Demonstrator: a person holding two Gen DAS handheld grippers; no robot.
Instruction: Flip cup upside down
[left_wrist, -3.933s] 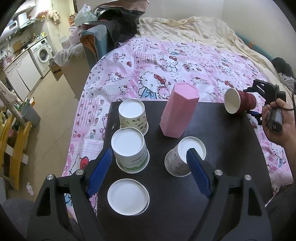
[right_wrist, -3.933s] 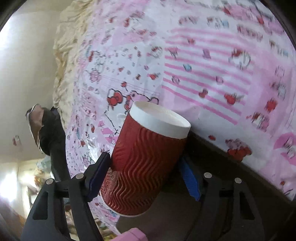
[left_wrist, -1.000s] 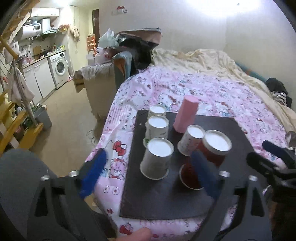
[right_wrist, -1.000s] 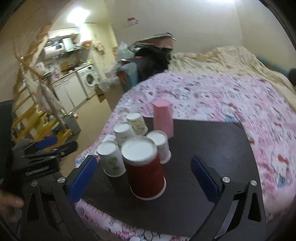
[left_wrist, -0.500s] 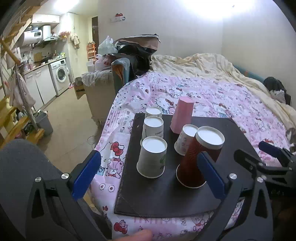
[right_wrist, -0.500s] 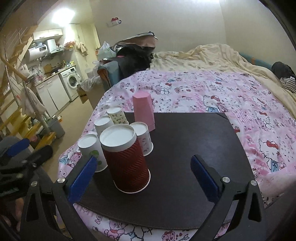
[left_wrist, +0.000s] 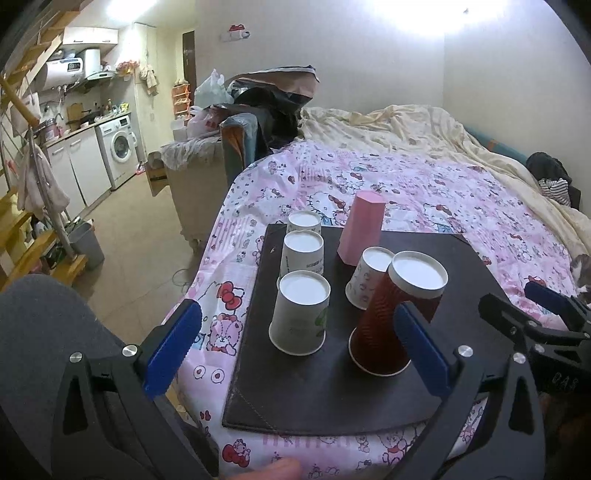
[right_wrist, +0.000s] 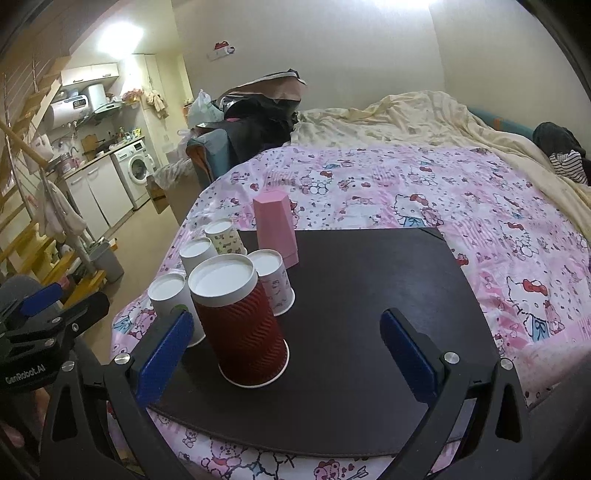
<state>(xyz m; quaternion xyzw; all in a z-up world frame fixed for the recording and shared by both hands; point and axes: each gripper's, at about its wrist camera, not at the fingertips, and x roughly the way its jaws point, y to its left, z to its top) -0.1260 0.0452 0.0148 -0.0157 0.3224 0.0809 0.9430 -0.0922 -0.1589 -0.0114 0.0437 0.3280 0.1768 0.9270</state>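
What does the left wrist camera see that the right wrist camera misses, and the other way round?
Only the left view shows the right gripper, open at its right edge. Only the right view shows the left gripper, open at its left edge. Both show the red cup standing upside down on the dark mat, white paper cups and a pink cup beside it.
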